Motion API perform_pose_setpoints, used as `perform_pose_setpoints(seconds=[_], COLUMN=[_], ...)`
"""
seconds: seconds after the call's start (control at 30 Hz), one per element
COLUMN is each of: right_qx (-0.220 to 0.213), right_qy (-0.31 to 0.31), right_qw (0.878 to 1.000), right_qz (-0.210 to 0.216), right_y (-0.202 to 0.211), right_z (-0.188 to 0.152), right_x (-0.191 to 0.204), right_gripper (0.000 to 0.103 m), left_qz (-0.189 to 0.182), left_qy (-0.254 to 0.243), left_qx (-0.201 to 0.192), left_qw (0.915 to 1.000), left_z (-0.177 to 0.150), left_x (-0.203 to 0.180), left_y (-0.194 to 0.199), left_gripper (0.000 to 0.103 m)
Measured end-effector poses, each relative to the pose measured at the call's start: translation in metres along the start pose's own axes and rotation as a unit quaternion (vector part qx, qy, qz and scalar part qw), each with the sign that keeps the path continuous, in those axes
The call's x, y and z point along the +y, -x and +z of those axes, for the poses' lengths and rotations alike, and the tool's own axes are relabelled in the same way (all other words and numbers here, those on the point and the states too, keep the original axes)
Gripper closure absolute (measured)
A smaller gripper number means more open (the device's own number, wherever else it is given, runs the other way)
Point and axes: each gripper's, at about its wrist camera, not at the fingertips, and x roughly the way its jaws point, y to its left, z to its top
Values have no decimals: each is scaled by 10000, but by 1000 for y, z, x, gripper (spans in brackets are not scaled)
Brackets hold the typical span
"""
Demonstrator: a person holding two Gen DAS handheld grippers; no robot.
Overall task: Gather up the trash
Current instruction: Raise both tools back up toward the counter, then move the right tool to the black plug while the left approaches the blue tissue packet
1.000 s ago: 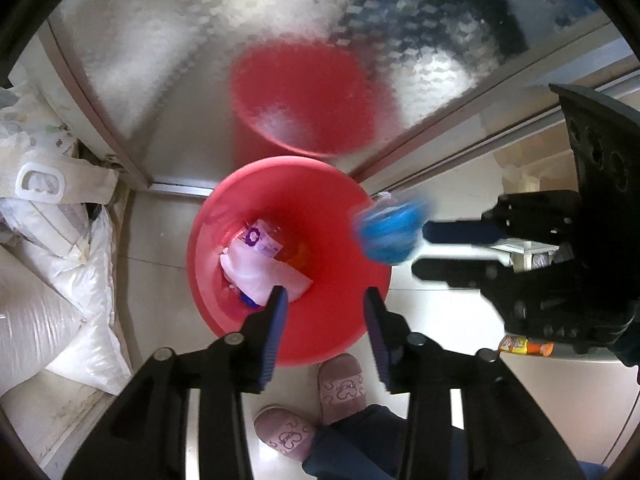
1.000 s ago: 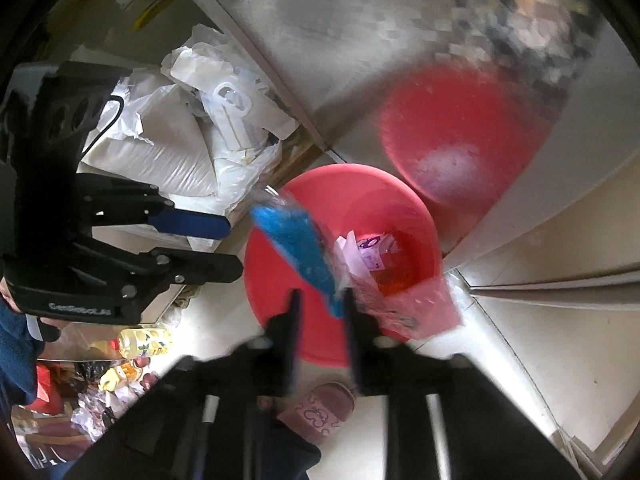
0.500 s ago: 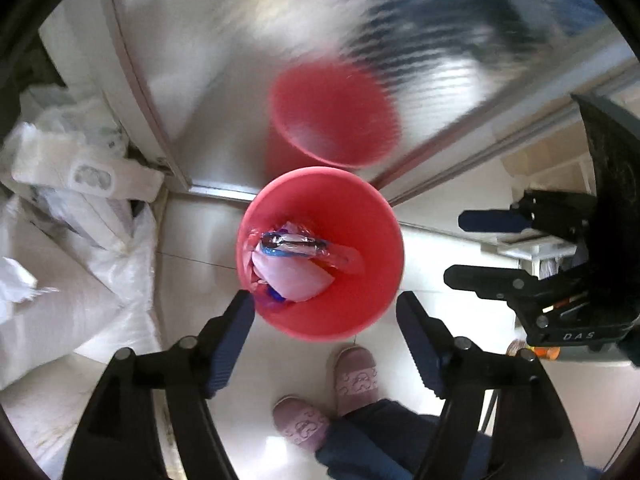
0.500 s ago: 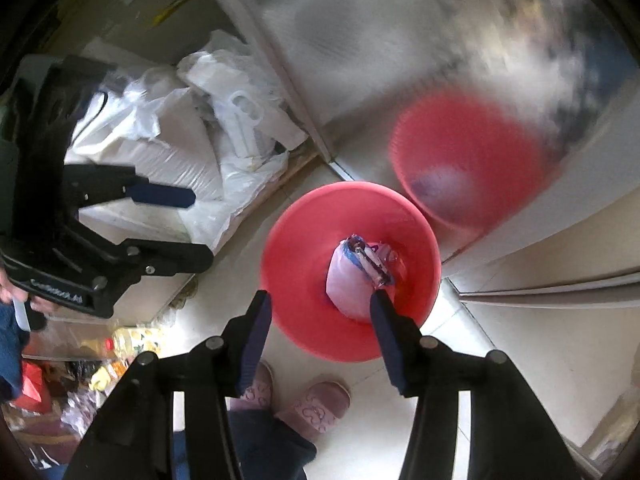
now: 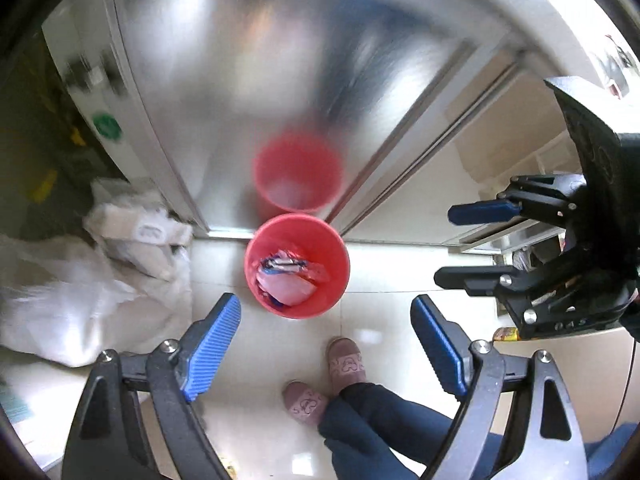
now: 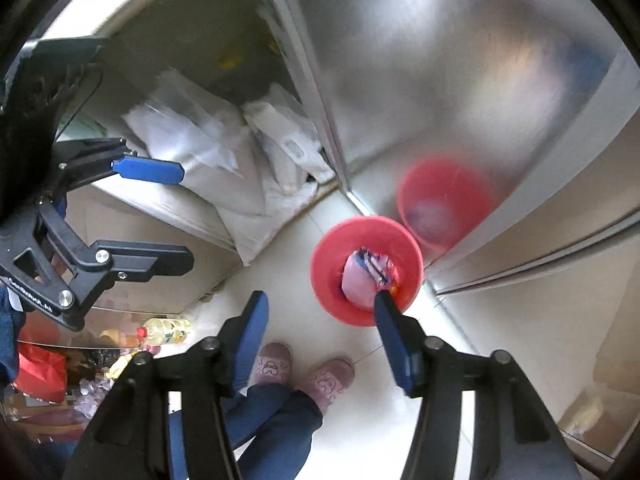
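Note:
A red bin (image 5: 316, 236) stands on the pale tiled floor far below, against a shiny metal door. It holds trash (image 5: 286, 280): a white bag and a blue-and-white wrapper on top. My left gripper (image 5: 326, 312) hangs high above the bin, its jaws opening wide with nothing between them. In the right wrist view the bin (image 6: 332, 248) and its trash (image 6: 360, 276) show just past my right gripper (image 6: 320, 300), whose jaws are also opening and empty. Each gripper appears in the other's view: the right gripper (image 5: 446, 246), the left gripper (image 6: 184, 216).
White sacks (image 5: 80, 300) lie piled left of the bin. The metal door (image 5: 280, 80) mirrors the bin. The person's slippered feet (image 5: 346, 360) stand just before the bin. A bottle (image 6: 164, 330) and a red bag (image 6: 40, 368) sit at lower left.
The right gripper let go of a blue wrapper, which now lies in the bin. Both grippers rose well above the bin and their jaws spread wider.

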Motion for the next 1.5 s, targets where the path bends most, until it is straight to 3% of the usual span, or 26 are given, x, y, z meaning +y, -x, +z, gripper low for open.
perform_pose_setpoints(seconds=[0.23, 0.37, 0.47, 0.57, 0.63, 0.73, 0.97, 1.07, 1.27, 1.37, 1.5], right_qx=[-404, -796, -1047, -1428, -1621, -1806, -1917, -1958, -2056, -1979, -1883], right_qy=[-45, -256, -728, -598, -492, -202, 386, 453, 164, -106, -393], right_qw=[9991, 9964, 9917, 9877, 9851, 9822, 9790, 9782, 9772, 9784, 9787], right_qz=[-157, -146, 186, -239, -305, -476, -581, -515, -510, -587, -711], right_y=[97, 160, 198, 230, 247, 267, 281, 287, 291, 284, 275], right_z=[25, 42, 50, 58, 63, 70, 96, 105, 127, 149, 184], right_x=[30, 32, 24, 26, 24, 25, 41, 40, 28, 18, 6], right_gripper=[41, 27, 22, 22, 22, 13, 3, 3, 2, 3, 3], left_qz=[316, 529, 616, 651, 626, 868, 882, 1008, 1370, 1628, 1639], left_qy=[-173, -164, -103, 147, 292, 375, 200, 133, 385, 274, 238], left_qx=[-203, -517, -744, -960, -1118, -1333, -1713, -1872, -2017, -2044, -1963], left_qw=[9991, 9971, 9953, 9931, 9913, 9866, 9811, 9770, 9691, 9649, 9665], left_z=[29, 48, 59, 68, 74, 82, 99, 106, 126, 142, 170], left_x=[-35, -53, -64, -71, -73, -75, -81, -76, -43, -28, 0], left_y=[117, 181, 219, 248, 265, 284, 326, 340, 348, 345, 339], left_gripper=[18, 0, 0, 0, 0, 0, 0, 0, 0, 0, 0])
